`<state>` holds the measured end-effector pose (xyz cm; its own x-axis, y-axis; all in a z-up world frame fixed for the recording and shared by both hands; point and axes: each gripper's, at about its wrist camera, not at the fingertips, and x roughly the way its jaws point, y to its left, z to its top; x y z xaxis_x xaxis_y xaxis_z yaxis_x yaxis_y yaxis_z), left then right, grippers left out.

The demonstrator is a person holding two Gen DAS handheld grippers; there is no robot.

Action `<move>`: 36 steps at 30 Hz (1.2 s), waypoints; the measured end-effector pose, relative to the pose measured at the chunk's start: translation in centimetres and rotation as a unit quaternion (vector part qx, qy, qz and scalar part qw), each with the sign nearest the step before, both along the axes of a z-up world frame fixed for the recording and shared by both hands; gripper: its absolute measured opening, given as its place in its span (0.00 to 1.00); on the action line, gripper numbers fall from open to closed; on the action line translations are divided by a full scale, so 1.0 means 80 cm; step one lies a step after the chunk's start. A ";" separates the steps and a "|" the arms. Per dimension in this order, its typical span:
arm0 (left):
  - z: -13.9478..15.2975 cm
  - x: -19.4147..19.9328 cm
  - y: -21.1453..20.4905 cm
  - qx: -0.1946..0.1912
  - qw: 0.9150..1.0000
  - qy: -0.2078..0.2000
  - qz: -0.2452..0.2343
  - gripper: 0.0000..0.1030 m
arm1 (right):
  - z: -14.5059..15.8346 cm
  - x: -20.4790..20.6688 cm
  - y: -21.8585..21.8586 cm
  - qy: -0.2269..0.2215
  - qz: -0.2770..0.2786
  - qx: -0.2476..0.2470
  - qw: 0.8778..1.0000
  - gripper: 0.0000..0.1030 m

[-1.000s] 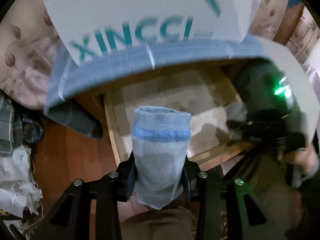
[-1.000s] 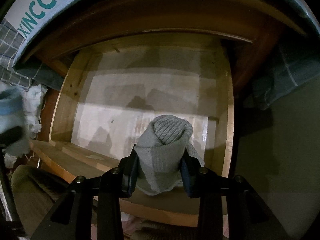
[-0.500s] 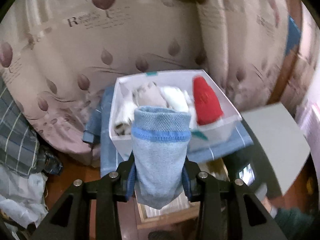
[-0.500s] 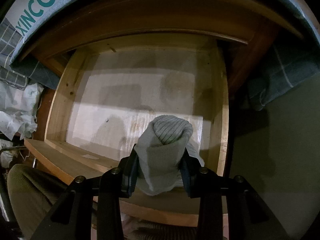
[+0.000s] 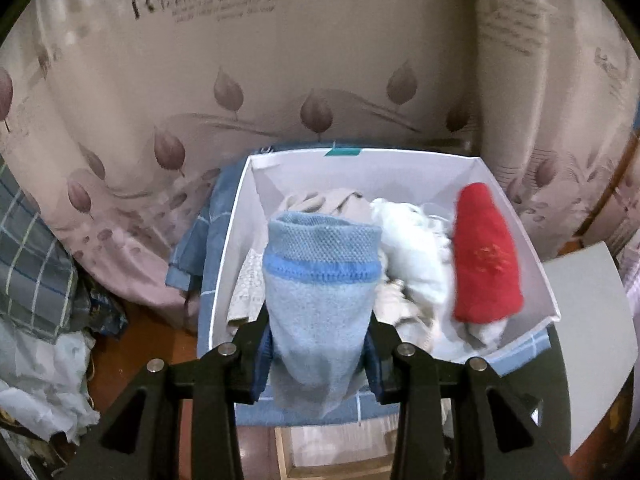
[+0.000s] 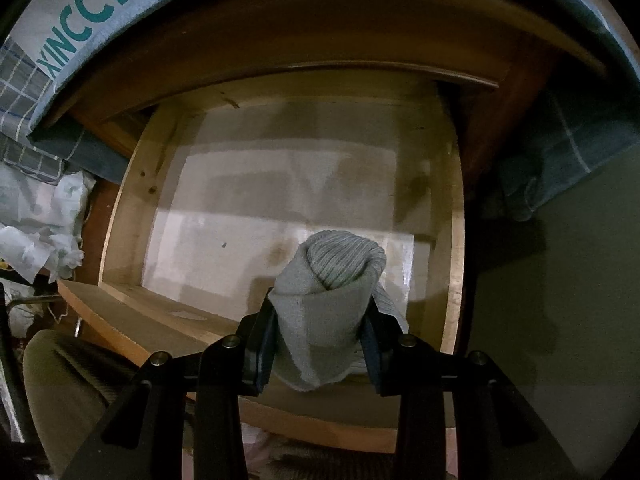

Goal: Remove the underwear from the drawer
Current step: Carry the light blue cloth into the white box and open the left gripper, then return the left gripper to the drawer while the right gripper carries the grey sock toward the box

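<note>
My left gripper (image 5: pixel 318 354) is shut on a rolled light-blue garment with a darker blue band (image 5: pixel 320 292). It holds it above the near edge of a white shoe box (image 5: pixel 236 240) that contains a red roll (image 5: pixel 484 264), a white piece (image 5: pixel 412 252) and beige pieces. My right gripper (image 6: pixel 320 356) is shut on a rolled grey ribbed garment (image 6: pixel 332 292) over the front of the open wooden drawer (image 6: pixel 132 196). The drawer's pale lined floor (image 6: pixel 280 184) shows nothing else on it.
The box sits on a blue checked cloth (image 5: pixel 212 216) in front of a leaf-print curtain (image 5: pixel 200 80). Crumpled white plastic (image 5: pixel 36 364) and plaid fabric (image 5: pixel 32 264) lie left. A grey panel (image 5: pixel 588 332) stands right. The box's XINCCI side (image 6: pixel 80 12) overhangs the drawer.
My left gripper has risen with the blue roll from drawer level up to the top of the shoe box and moved closer to it. My right gripper has barely moved.
</note>
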<state>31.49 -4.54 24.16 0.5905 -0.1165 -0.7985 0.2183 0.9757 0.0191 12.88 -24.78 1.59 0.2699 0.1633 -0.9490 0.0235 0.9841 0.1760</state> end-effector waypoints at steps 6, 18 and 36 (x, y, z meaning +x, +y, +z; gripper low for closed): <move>-0.027 0.028 -0.006 0.004 1.000 0.008 0.000 0.37 | 0.001 0.000 -0.001 0.000 0.000 0.010 1.000 0.33; -0.053 0.078 -0.009 -0.015 1.000 0.009 0.016 0.38 | 0.000 0.001 -0.001 0.003 -0.001 0.019 1.000 0.33; -0.005 0.003 0.006 -0.038 0.998 -0.040 -0.013 0.55 | -0.004 0.002 0.007 0.004 0.000 0.000 1.000 0.33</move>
<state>31.71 -4.06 23.80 0.6488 -0.1910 -0.7366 0.2444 0.9690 -0.0360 13.05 -24.25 1.30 0.2616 0.1625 -0.9514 0.0253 0.9842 0.1751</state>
